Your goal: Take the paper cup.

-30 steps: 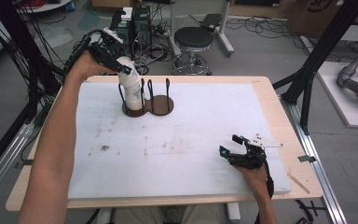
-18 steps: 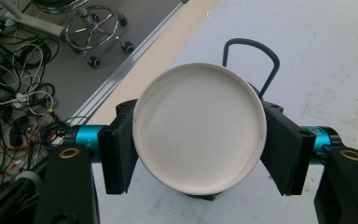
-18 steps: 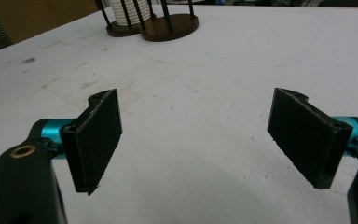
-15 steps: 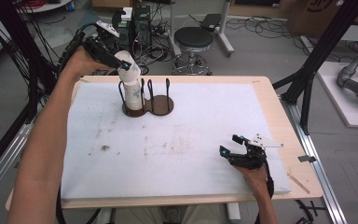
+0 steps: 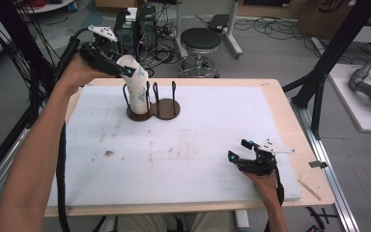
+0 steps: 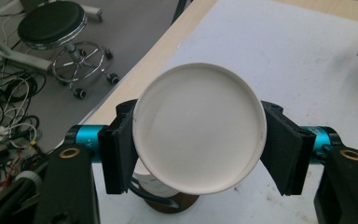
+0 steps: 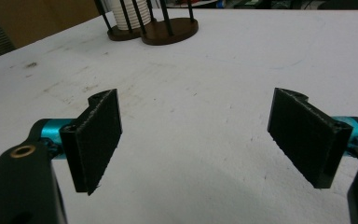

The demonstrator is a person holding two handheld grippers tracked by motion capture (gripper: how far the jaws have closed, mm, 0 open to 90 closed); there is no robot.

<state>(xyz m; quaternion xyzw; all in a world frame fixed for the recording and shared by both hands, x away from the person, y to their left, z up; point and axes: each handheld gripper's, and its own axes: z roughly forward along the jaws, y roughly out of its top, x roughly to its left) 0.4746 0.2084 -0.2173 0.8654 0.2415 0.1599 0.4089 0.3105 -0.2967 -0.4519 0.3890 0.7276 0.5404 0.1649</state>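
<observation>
Near the table's far left corner: left tool clamped on a white cup, pads pressing its rim from both sides, cup tilted, base among the thin black rods of a dark round-based rack. Probably light, thin-walled, smooth, easily crushed; best gripped gently just below the rim. Seen along the left tool: round flat cup face, matte white. Table cover white, scuffed, stained. Near the right front edge: right tool open, empty, ribbed black pads spread wide.
</observation>
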